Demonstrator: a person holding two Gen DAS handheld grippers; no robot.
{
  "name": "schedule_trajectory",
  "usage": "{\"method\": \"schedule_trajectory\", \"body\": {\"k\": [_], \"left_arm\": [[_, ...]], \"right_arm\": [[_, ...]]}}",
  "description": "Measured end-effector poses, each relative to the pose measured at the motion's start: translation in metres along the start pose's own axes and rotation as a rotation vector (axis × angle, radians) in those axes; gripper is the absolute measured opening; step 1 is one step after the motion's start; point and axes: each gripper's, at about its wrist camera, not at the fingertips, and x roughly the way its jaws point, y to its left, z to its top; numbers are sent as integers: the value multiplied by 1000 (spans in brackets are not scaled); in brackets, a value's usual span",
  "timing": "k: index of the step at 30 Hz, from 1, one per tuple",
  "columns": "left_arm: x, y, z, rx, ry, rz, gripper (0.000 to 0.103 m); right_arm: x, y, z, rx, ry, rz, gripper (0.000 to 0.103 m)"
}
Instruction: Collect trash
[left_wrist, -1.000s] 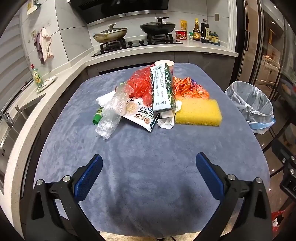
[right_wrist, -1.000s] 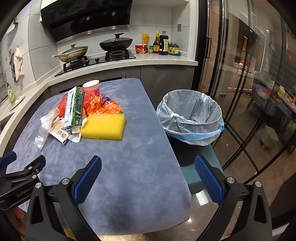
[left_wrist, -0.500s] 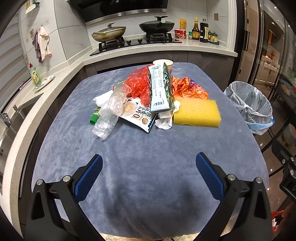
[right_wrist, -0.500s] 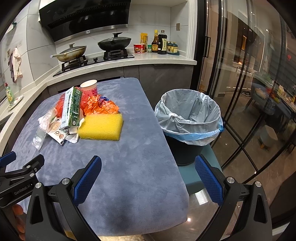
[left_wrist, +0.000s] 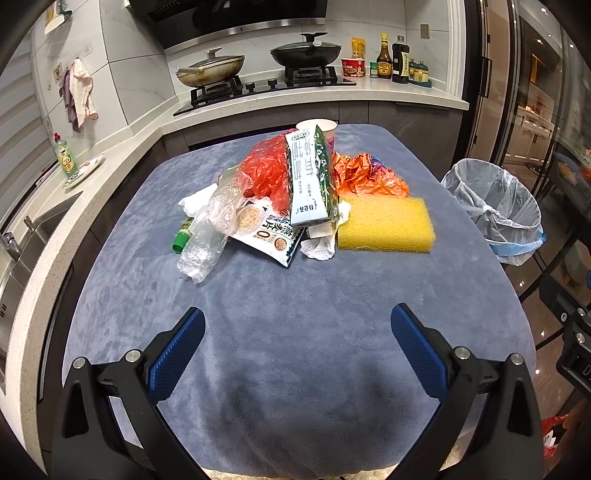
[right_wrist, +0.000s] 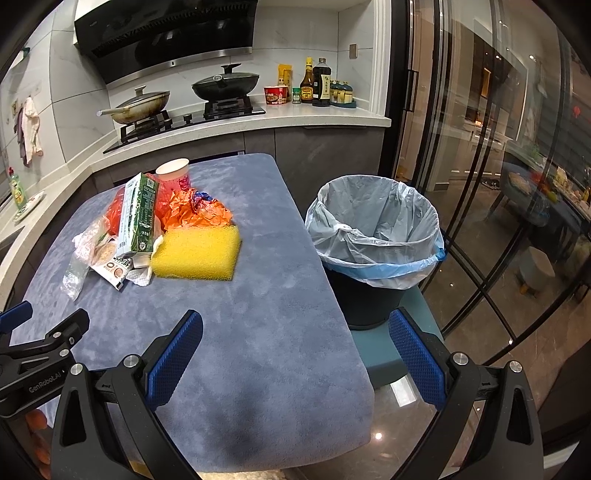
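A heap of trash lies mid-table: a green-and-white carton (left_wrist: 309, 181) leaning on a red plastic bag (left_wrist: 264, 173), a crushed clear bottle (left_wrist: 207, 236) with a green cap, a printed food packet (left_wrist: 269, 236), white tissues (left_wrist: 319, 245), an orange wrapper (left_wrist: 369, 177), a paper cup (right_wrist: 173, 171) and a yellow sponge (left_wrist: 386, 223). My left gripper (left_wrist: 297, 341) is open above the near table edge, well short of the heap. My right gripper (right_wrist: 295, 343) is open over the table's right corner, empty. The lined bin (right_wrist: 375, 236) stands right of the table.
The blue cloth-covered table (left_wrist: 295, 295) is ringed by a counter with a stove, pans (left_wrist: 210, 72) and sauce bottles (left_wrist: 391, 61) behind, a sink (left_wrist: 14, 240) at left and glass doors (right_wrist: 480, 184) at right. The bin rests on a teal stool (right_wrist: 388, 350).
Both views have shifted a little, with the heap sitting slightly lower and nearer in the frame. Both grippers stay open and nothing on the table has moved.
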Motion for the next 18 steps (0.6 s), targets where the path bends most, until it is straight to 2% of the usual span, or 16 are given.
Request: {"method": "schedule_trajectory", "body": {"k": [18], "left_arm": [[-4, 0, 3, 1, -10, 3, 96]], "right_arm": [[-2, 2, 2, -3, -6, 10, 97]]}}
